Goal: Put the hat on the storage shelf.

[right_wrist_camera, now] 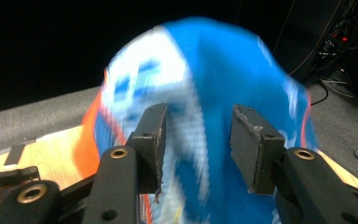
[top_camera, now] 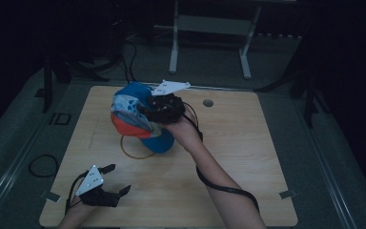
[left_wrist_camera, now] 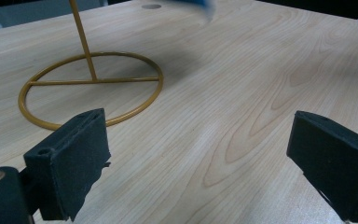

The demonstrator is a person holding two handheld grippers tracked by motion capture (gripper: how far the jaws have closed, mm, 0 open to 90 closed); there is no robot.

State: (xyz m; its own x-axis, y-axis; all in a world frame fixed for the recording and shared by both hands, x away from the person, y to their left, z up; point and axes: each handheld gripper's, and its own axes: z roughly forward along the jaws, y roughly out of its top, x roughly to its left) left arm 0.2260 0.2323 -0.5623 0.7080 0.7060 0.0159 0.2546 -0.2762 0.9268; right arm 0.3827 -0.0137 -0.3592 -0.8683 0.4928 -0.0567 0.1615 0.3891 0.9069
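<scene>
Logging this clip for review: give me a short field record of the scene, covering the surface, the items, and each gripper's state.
surface: light wooden table
item held: blue, white and orange fabric cap, raised above the stand
stand: gold wire stand with ring base, upright on the table
right gripper: at the cap, jaws part-closed; grip uncertain, picture blurred
left gripper: open, low over bare table near the stand

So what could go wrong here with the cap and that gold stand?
1. The right gripper has its jaws at the blue cap, but in the right gripper view they stand apart around blurred fabric, so the hold may be loose and the cap could drop.
2. The gold stand is a thin rod on a ring base, and the left gripper rests open away from it, so tugging the cap might tip it.
</scene>
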